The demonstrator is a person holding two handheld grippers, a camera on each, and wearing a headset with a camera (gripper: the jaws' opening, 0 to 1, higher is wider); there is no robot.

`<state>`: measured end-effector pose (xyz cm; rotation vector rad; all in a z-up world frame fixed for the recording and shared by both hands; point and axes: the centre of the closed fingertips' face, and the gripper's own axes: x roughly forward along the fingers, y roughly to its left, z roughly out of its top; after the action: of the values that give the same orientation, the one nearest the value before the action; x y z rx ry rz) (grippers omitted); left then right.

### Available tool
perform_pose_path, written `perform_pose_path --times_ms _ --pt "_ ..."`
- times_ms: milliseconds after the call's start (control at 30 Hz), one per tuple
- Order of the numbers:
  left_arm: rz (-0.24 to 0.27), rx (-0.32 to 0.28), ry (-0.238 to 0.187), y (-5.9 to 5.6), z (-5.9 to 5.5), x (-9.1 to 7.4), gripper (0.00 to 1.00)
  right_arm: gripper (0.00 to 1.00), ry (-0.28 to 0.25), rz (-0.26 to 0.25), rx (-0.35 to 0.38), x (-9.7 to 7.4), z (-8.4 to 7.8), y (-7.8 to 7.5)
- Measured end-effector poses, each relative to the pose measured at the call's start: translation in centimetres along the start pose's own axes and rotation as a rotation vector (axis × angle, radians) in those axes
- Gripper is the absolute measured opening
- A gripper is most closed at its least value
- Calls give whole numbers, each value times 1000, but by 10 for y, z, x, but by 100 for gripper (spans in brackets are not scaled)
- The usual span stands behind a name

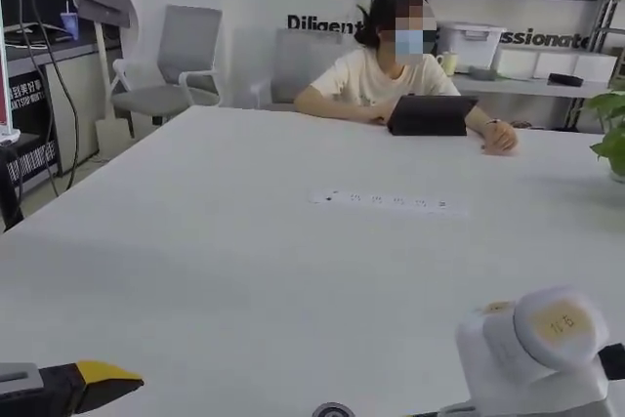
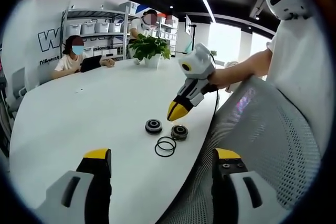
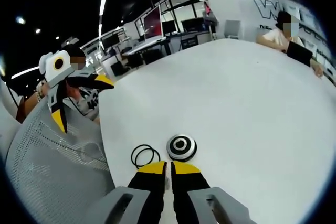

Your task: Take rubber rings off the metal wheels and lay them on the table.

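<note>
My left gripper (image 2: 161, 156) has its jaws wide apart, holding nothing. My right gripper (image 3: 168, 169) has its jaws pressed together. Two rubber rings (image 2: 165, 147) lie flat near the edge of the table (image 2: 105, 103), just beside two metal wheels (image 2: 153, 126).

Free room and obstacles about the rubber rings (image 2: 165, 147). Beyond the rings the white table (image 2: 79, 114) lay open as far as a power strip (image 1: 391, 202), a seated person (image 2: 70, 60) with a tablet (image 1: 432, 114), and a potted plant (image 2: 149, 48). Just behind the rings stood a metal wheel (image 2: 179, 132) and a second wheel (image 2: 153, 126), with the right gripper (image 2: 177, 112), jaws together, hanging close above them. On the near side of the rings a mesh chair back (image 2: 252, 140) crowded the table edge beside the wide-spread left gripper (image 2: 161, 155).
</note>
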<state>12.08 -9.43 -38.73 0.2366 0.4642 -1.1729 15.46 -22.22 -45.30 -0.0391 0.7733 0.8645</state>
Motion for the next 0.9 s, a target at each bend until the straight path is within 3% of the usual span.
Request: perform_pose_path --times_ms 333,433,767,900 --pt "-10 7 -36 0 13 -1 80 1 -48 -28 27 -11 6 -11" --pt "-9 29 -27 2 17 0 80 2 -58 -34 29 -14 8 -14" --pt "-34 111 -38 7 47 5 80 5 -99 -46 38 -21 14 -21" --pt "-55 157 -56 5 64 11 80 5 -106 -49 31 -23 15 -22"
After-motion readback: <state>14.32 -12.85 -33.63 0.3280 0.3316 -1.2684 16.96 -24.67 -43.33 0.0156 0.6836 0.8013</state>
